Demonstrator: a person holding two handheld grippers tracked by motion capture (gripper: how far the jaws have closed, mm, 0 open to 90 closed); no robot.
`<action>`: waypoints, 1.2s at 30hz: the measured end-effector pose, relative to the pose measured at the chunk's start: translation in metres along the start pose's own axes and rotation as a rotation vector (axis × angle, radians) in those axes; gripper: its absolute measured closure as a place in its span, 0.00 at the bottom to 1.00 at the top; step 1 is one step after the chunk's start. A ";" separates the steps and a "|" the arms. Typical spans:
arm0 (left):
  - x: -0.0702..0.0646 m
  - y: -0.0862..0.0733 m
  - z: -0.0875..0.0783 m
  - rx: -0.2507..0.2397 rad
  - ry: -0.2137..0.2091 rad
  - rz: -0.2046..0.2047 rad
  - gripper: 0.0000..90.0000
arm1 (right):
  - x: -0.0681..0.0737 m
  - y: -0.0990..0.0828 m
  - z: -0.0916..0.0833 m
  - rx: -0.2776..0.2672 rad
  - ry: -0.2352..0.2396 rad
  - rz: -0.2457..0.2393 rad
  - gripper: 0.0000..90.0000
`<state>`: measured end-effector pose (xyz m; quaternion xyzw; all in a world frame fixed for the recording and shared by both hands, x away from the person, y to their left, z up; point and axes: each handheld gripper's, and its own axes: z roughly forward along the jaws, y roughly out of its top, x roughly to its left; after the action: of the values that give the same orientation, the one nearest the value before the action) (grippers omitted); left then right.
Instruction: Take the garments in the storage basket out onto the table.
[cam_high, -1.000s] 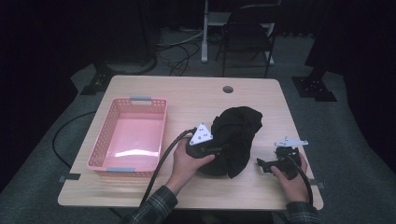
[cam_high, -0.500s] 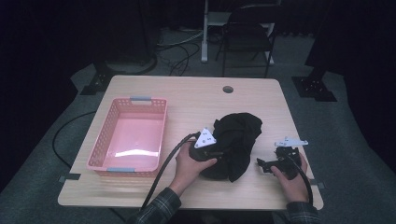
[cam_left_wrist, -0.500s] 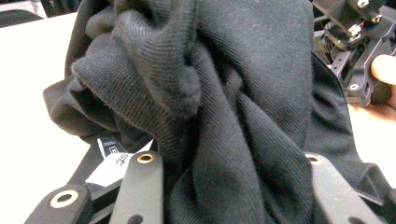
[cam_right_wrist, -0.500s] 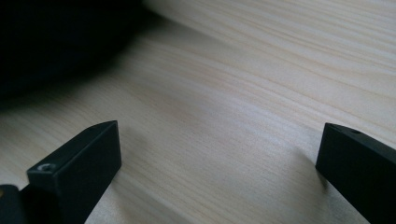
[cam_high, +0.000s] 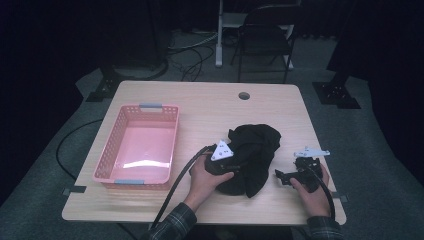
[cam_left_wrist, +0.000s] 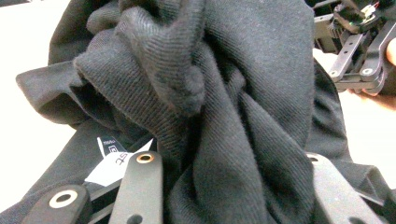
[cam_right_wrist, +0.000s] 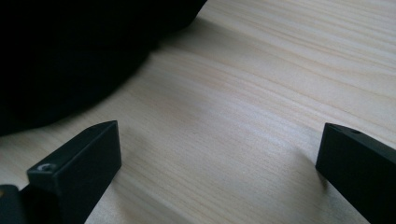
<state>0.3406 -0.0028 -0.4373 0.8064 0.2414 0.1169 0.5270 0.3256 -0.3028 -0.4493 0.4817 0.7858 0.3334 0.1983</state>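
Wooden table (cam_high: 210, 107) under me, my left gripper (cam_high: 235, 167) clamps the black garment (cam_high: 255, 150) for lifting toward the pink basket (cam_high: 137, 145), right gripper (cam_high: 286, 176) gaping, idle.

A light wooden table (cam_high: 210, 110) with a round cable hole (cam_high: 244, 95) near its far edge stands on grey carpet (cam_high: 380, 150). At twelve o'clock beyond it, a dark chair (cam_high: 264, 35) and a white stand leg (cam_high: 219, 35) sit in deep shadow. Loose cables (cam_high: 192, 52) trail at eleven o'clock. Black floor brackets (cam_high: 336, 94) rest at two and ten o'clock.
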 end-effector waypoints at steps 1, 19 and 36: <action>0.000 0.000 0.000 0.001 0.000 -0.002 0.67 | 0.000 0.000 0.000 0.000 0.000 0.000 0.00; 0.000 0.000 0.004 0.035 0.006 -0.011 0.66 | 0.000 0.000 0.000 0.000 0.000 0.000 0.00; 0.001 0.004 0.004 0.033 0.014 -0.008 0.36 | 0.000 0.000 0.000 0.000 0.000 0.000 0.00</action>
<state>0.3439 -0.0071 -0.4358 0.8133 0.2502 0.1162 0.5123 0.3256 -0.3028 -0.4493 0.4817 0.7858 0.3334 0.1983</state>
